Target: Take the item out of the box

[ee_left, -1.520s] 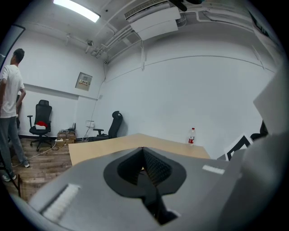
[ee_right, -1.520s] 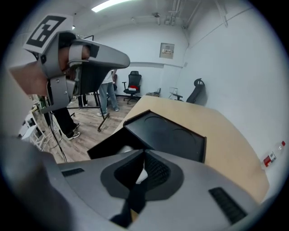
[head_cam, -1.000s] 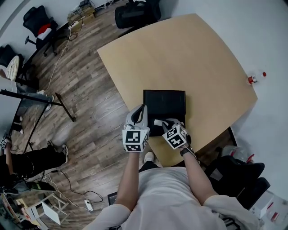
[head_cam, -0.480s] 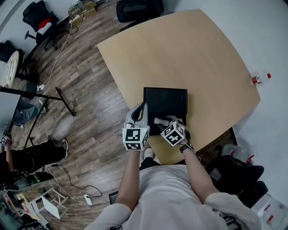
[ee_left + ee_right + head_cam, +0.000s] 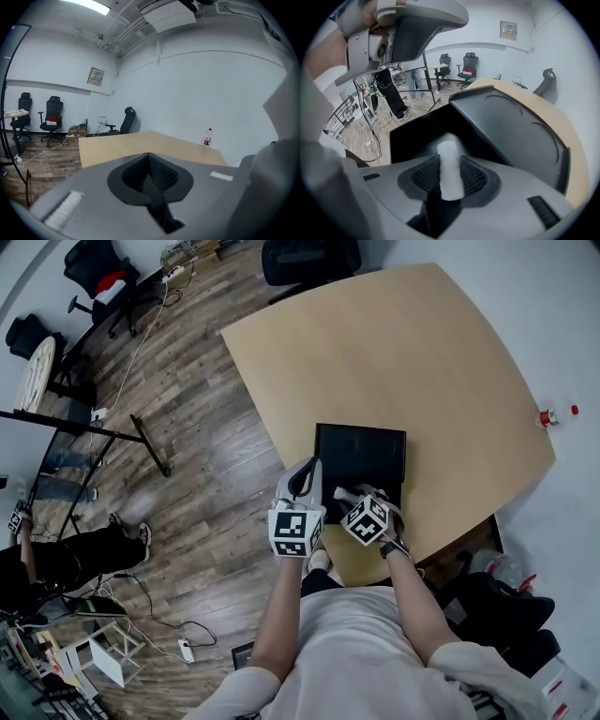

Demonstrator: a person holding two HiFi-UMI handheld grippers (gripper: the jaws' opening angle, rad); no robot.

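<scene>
A black box (image 5: 361,457) lies on the light wooden table (image 5: 422,352), near its front edge. In the right gripper view its open lid (image 5: 511,133) rises on the right and the dark inside (image 5: 415,133) lies to the left. My right gripper (image 5: 349,495) is at the box's near edge. Its jaws are closing on a white, roll-shaped item (image 5: 449,168), and both pads touch it. My left gripper (image 5: 304,476) hangs shut and holding nothing beside the box's left near corner, pointing out over the table.
A small bottle (image 5: 547,415) with a red cap stands at the table's far right edge. Black office chairs (image 5: 309,257) stand beyond the table on the wood floor. A person (image 5: 56,559) stands at the left among cables.
The head view has shifted a little, so the box and table sit further right. Both grippers stay at the box's near edge, and the right one has turned slightly.
</scene>
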